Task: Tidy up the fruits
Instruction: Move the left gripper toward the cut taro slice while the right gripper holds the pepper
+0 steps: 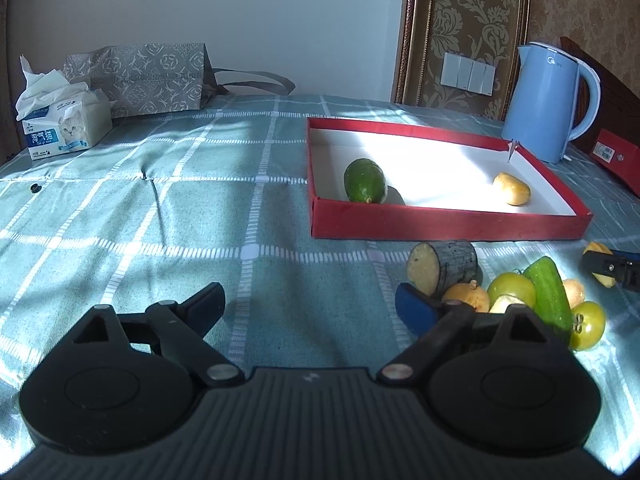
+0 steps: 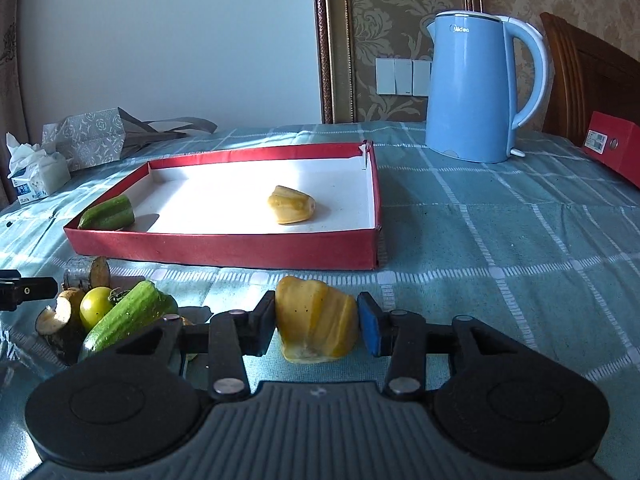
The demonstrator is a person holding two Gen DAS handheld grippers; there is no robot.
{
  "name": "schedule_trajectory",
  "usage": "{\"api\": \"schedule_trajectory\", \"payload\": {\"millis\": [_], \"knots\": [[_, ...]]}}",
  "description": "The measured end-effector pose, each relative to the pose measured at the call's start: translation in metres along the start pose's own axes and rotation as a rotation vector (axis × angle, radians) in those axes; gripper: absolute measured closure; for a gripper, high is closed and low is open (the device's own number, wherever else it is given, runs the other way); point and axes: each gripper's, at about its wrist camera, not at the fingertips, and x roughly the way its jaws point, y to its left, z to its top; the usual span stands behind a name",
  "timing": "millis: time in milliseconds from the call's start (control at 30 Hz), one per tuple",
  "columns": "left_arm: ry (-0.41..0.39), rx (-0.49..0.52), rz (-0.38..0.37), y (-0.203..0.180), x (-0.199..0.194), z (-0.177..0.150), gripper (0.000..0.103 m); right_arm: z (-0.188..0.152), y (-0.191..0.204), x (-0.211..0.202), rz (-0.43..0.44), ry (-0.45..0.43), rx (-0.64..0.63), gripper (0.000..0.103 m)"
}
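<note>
Red tray [image 2: 224, 250]: cucumber piece [image 2: 107, 213], yellow fruit [image 2: 291, 205]. Right jaws clamp yellow piece [image 2: 316, 326]; left apart.

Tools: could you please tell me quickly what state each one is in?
Left tool: open, holding nothing.
Right tool: closed on the yellow fruit piece.

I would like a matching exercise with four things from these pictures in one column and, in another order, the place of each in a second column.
Things:
1. yellow fruit piece
2. short cucumber piece
3. blue kettle
4. tissue pack

Places:
A. far left part of the table
B. between the right gripper pads
C. inside the red tray
D. behind the tray, near the wall switches

Pairs: 1-B, 2-C, 3-D, 4-A
</note>
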Motion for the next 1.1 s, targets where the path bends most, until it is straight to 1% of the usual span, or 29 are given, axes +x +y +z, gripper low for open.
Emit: {"api": "schedule_trajectory", "payload": {"millis": [133, 233, 300, 400, 533, 633, 767, 900, 1033, 1100], "knots": [[-0.043, 0.099, -0.042, -0.023, -0.018, -0.013, 0.012, 0.001, -0.006, 0.002, 0.022, 0.008, 0.041, 0.061], [-0.053, 0.161, -0.068, -0.042, -0.024, -0.019, 0.009, 0.001, -0.006, 0.002, 0.023, 0.010, 0.043, 0.061], [-0.052, 0.160, -0.092, -0.047, -0.026, -0.021, 0.008, 0.001, -0.006, 0.002, 0.022, 0.010, 0.038, 0.061], [-0.035, 0.134, -0.091, -0.050, -0.027, -0.024, 0.007, 0.001, -0.006, 0.003, 0.026, 0.016, 0.042, 0.061], [-0.009, 0.091, -0.134, -0.045, -0.034, -0.027, 0.006, 0.001, -0.009, 0.005, 0.035, 0.024, 0.058, 0.061], [-0.010, 0.112, -0.140, -0.051, -0.039, -0.032, 0.006, 0.001, -0.008, 0.005, 0.038, 0.025, 0.060, 0.061], [-0.018, 0.136, -0.173, -0.068, -0.040, -0.029, 0.005, 0.001, -0.009, 0.005, 0.040, 0.028, 0.062, 0.061], [-0.035, 0.159, -0.140, -0.080, -0.036, -0.025, 0.006, 0.001, -0.011, 0.005, 0.045, 0.029, 0.075, 0.061], [-0.004, 0.099, -0.142, -0.083, -0.026, -0.018, 0.010, 0.001, -0.011, 0.005, 0.048, 0.029, 0.079, 0.061], [0.018, 0.061, -0.171, -0.082, -0.021, -0.016, 0.011, 0.001, -0.012, 0.005, 0.050, 0.029, 0.083, 0.061]]}}
